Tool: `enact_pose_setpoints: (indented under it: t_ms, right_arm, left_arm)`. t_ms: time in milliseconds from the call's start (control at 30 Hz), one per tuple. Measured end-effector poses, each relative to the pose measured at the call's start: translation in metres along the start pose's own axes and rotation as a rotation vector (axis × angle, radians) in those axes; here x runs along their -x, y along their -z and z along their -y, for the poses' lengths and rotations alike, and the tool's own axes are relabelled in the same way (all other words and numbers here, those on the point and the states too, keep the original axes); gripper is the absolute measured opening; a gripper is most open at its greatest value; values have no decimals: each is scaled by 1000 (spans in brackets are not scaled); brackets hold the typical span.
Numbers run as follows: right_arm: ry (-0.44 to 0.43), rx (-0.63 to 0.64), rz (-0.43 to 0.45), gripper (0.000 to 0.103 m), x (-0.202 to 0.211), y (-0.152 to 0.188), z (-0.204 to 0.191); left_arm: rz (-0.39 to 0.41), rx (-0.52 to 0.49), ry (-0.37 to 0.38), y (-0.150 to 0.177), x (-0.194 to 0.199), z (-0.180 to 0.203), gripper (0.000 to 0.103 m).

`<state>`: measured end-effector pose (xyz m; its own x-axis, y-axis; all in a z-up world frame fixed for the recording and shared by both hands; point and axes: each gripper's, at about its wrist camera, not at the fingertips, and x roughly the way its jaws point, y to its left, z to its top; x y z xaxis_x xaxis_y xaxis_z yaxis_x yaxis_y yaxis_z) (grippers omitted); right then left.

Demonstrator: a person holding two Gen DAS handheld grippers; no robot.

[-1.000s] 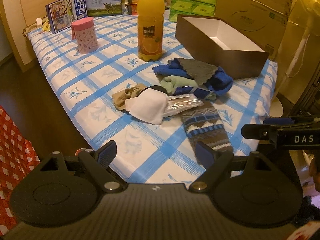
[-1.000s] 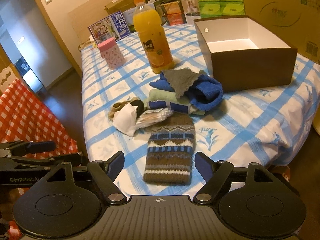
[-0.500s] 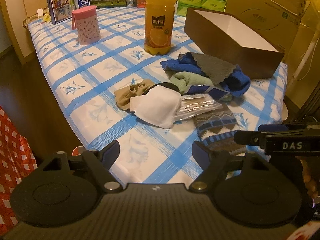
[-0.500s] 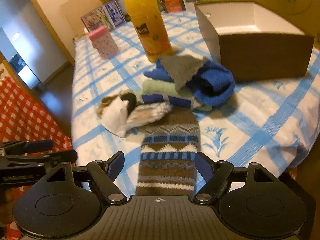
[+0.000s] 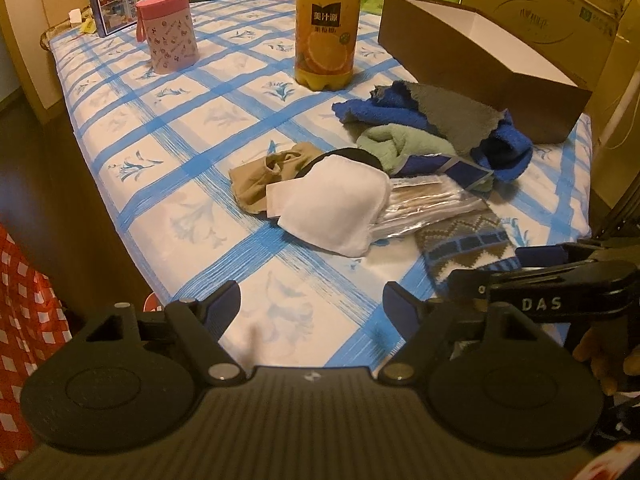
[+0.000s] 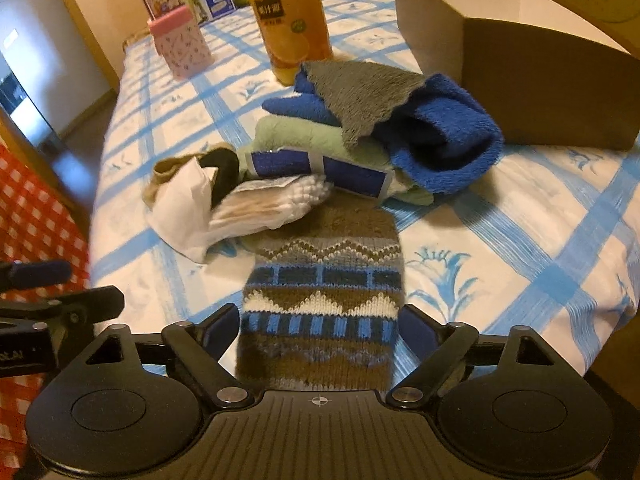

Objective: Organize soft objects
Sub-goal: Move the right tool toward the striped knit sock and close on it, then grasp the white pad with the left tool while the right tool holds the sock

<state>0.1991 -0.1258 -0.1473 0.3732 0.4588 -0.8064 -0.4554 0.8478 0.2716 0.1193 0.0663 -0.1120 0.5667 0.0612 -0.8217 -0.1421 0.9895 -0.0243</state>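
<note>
Desk [image 5: 168,128] first: its blue-checked cloth carried everything, and as far as I could judge, none of the sorting was done. The brown box [image 6: 532,92] near the far right corner stood open, and what I could see of its white inside was bare. All the soft things lay in one heap between that box and the near edge. The blue towel [image 6: 444,140], largest of them, sat just beside the box with a grey cloth [image 6: 360,96] draped over it and a green cloth [image 6: 304,136] under it. The knitted sock [image 6: 324,292] lay flat, reaching toward the near edge. Toward the left of the heap lay a white pouch [image 5: 340,204] on a tan sock [image 5: 256,184], with a clear packet [image 5: 432,204] touching the pouch. The juice bottle [image 5: 326,28] and pink cup [image 5: 168,36] stood farther back, apart from the heap.

My right gripper [image 6: 320,326] was low at the near edge, spread wide, its fingers straddling the cuff end of the knitted sock, not yet closed on it. My left gripper [image 5: 312,306] hovered at the near edge, also wide and holding nothing, aimed toward the white pouch.
</note>
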Motion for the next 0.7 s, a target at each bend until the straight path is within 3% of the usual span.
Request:
enact_pose_setpoints:
  t_ms: [400, 500, 633, 700]
  right_arm:
    - [60, 64, 4, 87, -23, 0, -9]
    - [65, 78, 8, 74, -21, 2, -8]
    - [52, 89, 18, 45, -15, 4, -4]
    - [37, 83, 18, 38, -11, 4, 0]
  left_arm:
    - [-19, -31, -4, -6, -24, 0, 76]
    - [-20, -37, 0, -8, -29, 2, 75]
    - [-16, -44, 7, -13, -35, 5, 72]
    - [-11, -52, 12, -15, -37, 7, 71]
